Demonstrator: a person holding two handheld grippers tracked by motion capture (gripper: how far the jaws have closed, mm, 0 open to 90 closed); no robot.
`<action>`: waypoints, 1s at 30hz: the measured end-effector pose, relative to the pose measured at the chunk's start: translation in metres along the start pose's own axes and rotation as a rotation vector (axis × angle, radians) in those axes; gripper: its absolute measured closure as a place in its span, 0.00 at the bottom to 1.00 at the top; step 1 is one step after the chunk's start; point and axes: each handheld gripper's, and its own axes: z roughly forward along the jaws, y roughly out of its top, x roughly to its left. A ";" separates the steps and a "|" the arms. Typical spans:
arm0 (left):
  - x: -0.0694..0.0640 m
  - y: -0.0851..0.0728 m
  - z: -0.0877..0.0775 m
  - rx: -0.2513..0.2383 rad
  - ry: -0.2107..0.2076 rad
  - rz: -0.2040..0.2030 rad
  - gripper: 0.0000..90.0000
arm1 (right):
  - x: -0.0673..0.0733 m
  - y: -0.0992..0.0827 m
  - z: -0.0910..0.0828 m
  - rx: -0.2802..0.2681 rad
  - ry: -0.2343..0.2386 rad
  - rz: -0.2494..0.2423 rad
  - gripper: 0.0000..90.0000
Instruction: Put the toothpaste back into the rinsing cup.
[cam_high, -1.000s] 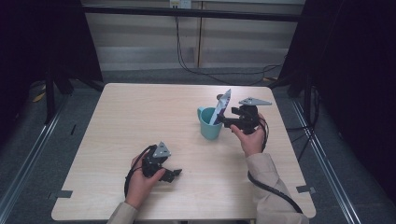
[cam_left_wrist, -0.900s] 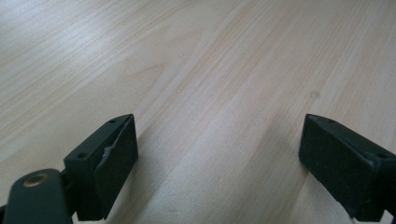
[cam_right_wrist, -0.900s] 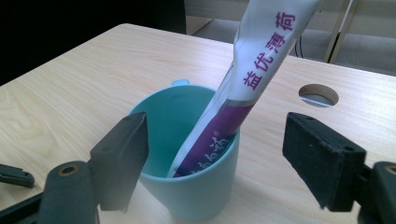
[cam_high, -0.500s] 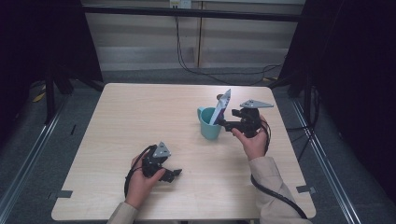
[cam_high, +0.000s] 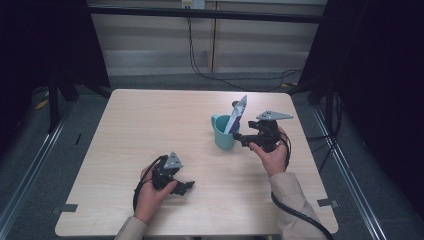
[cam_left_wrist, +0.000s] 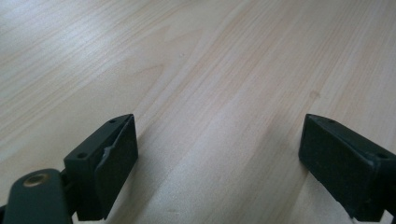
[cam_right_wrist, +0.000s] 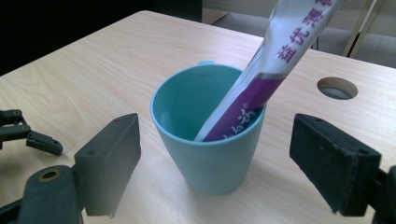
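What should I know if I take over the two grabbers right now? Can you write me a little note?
Left gripper: open, holding nothing, low over bare table near the front edge.
Right gripper: open, jaws standing either side of the teal cup, not touching it as far as the views show.
Things: the cup stands upright right of the table's middle; a white and purple packet leans inside it, top end sticking out past the rim.
Done: packet is in the cup.
Left: probably close on the cup or draw the hand away; which one, the pictures cannot tell. Go gently so the cup does not tip.
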 end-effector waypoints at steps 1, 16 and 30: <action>0.000 0.000 0.000 0.000 0.000 0.000 0.13 | 0.000 -0.001 -0.001 0.002 0.000 -0.003 0.17; 0.000 0.000 0.000 0.000 0.000 0.000 0.13 | 0.005 -0.011 -0.008 0.047 0.041 -0.053 0.17; 0.000 0.000 0.000 0.000 0.000 0.000 0.13 | -0.001 -0.028 -0.019 0.070 0.051 -0.037 0.17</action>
